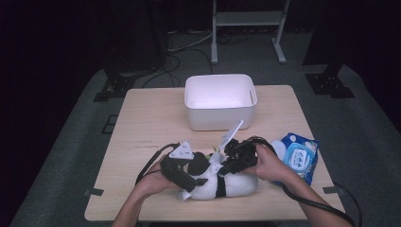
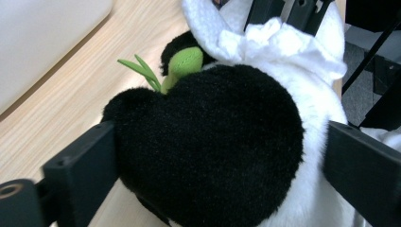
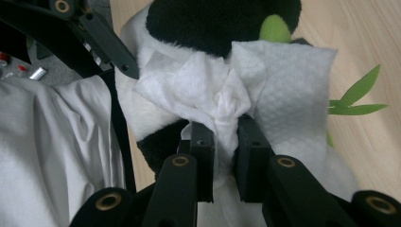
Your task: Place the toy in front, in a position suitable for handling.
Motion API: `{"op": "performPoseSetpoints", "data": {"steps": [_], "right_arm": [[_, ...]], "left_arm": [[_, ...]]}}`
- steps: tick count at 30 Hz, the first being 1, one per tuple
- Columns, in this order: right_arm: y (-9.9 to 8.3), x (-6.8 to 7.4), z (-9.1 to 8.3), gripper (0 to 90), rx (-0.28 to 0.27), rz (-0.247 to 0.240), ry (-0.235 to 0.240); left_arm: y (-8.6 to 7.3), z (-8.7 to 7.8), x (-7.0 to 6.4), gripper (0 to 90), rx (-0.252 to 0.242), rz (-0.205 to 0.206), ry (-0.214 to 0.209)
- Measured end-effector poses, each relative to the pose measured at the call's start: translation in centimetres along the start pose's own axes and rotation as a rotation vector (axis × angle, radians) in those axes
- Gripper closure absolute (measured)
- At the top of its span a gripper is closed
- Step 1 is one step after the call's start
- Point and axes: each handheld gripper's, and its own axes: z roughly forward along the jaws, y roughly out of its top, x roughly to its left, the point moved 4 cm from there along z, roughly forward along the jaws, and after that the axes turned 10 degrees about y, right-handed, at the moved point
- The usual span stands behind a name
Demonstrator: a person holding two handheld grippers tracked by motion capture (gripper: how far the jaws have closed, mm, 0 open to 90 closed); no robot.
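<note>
Jaws of our left gripper (image 2: pixel 208 156) clamp the black-and-white plush panda (image 2: pixel 208 142), our right gripper (image 3: pixel 222 137) pinches a crumpled white wipe (image 3: pixel 222 94) against it, near the white plastic bin (image 1: pixel 220 101).

White bin (image 1: pixel 220 101) – pack of wipes (image 1: pixel 299 156), apparently – on table (image 1: pixel 142 127).

Two black grippers: left gripper (image 1: pixel 191 182) with grey three-cornered plate, right gripper (image 3: pixel 226 142) with brass-ringed pivots, black cables trailing; forearms bare.
</note>
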Motion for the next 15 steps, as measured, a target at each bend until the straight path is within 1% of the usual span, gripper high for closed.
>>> {"op": "performPoseSetpoints", "data": {"steps": [4, 6, 7, 8, 11, 13, 15], "right_arm": [[0.1, 0.1, -0.5, 78.3, -0.017, -0.002, -0.005], [0.2, -0.1, -0.9, 78.4, -0.033, -0.005, 0.001], [0.4, -0.1, -1.1, 78.4, -0.048, -0.014, -0.004], [0.6, -0.2, -1.2, 78.4, -0.056, -0.012, -0.006], [1.5, -0.3, -1.3, 78.4, -0.078, -0.024, -0.001], [2.3, -0.3, -1.1, 78.4, -0.094, -0.037, 0.0], [2.9, -0.3, -0.9, 78.4, -0.103, -0.034, 0.001]], "left_arm": [[0.0, -0.1, 0.2, 8.4, -0.009, -0.008, 0.003], [-0.1, -0.1, 0.2, 8.4, -0.016, -0.01, -0.001], [-0.1, -0.1, 0.1, 8.4, -0.017, -0.004, -0.004], [0.0, -0.1, 0.1, 8.3, -0.015, 0.003, -0.003], [0.0, -0.1, 0.1, 8.3, -0.018, 0.006, -0.001], [0.0, -0.2, 0.1, 8.2, -0.016, 0.009, -0.003], [-0.1, -0.3, 0.2, 8.2, -0.017, 0.007, -0.003]]}}
